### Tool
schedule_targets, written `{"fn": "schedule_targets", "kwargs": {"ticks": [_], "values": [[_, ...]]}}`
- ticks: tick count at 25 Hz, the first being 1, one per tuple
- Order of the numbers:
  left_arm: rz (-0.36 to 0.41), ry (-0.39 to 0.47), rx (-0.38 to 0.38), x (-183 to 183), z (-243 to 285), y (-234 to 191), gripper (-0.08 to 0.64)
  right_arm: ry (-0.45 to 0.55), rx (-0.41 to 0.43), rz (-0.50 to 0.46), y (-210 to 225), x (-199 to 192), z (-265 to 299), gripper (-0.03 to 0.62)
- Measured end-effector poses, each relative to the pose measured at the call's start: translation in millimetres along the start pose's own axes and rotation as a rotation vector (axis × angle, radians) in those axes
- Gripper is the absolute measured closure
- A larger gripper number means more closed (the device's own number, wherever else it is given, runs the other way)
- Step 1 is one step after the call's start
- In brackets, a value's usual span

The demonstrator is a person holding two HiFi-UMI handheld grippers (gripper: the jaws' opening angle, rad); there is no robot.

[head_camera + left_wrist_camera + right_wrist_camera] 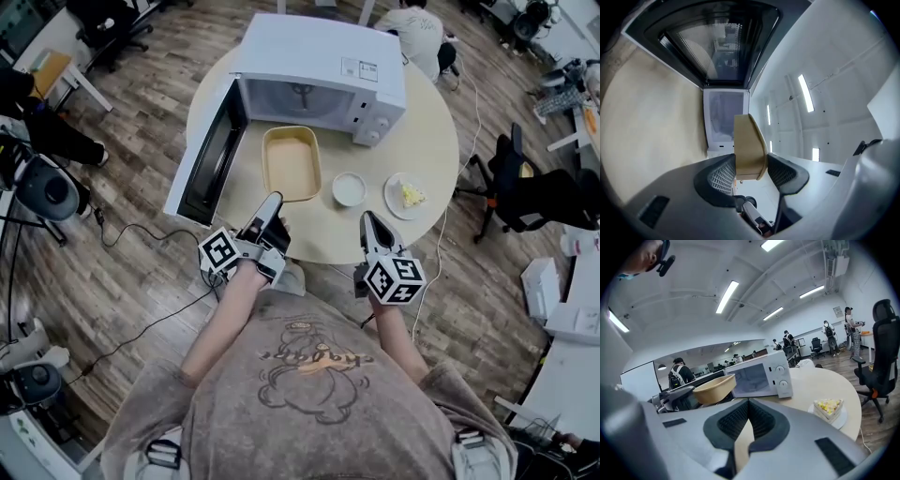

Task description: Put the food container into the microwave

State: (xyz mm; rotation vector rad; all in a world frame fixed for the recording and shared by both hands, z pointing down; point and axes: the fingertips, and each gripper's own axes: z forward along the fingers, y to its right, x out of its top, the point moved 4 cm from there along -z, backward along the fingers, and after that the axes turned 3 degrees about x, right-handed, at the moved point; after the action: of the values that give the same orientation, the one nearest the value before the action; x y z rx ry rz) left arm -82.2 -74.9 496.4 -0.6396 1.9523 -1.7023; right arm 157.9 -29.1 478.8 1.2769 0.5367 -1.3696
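Clamping just the near rim of the food container, the left gripper held it before the open microwave; so slight a grip risked a tilt or slip. The right gripper, jaws together and empty, gave no support.

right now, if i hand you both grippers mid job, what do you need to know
Left gripper: fingers shut on the near rim of the food container.
Right gripper: fingers together, nothing between them, at the near edge of the table.
Things: the microwave sits on the table with its door swung open to the left; the container is just in front of the opening, not inside.
Done: door open, container gripped.
Left: move the container into the cavity, let go, probably close the door.
Mind the small white dish and the cake plate to the right.
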Motion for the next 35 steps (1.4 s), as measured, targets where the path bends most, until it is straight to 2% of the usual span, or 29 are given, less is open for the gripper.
{"fn": "schedule_targets", "kwargs": {"ticks": [15, 22, 28, 35], "values": [[-0.064, -0.001, 0.010, 55, 68, -26, 0.334, -0.055, -0.006, -0.038, 10, 42, 77, 0.592], [-0.054, -0.023, 0.020, 66, 95, -32, 0.334, -0.057, -0.018, -0.036, 18, 53, 90, 0.591], [-0.059, 0.005, 0.038, 73, 106, -40, 0.334, -0.051, -0.003, -0.041, 30, 60, 101, 0.591], [-0.028, 0.042, 0.065, 77, 118, -49, 0.336, -0.057, 0.041, -0.053, 43, 68, 111, 0.591]]}}
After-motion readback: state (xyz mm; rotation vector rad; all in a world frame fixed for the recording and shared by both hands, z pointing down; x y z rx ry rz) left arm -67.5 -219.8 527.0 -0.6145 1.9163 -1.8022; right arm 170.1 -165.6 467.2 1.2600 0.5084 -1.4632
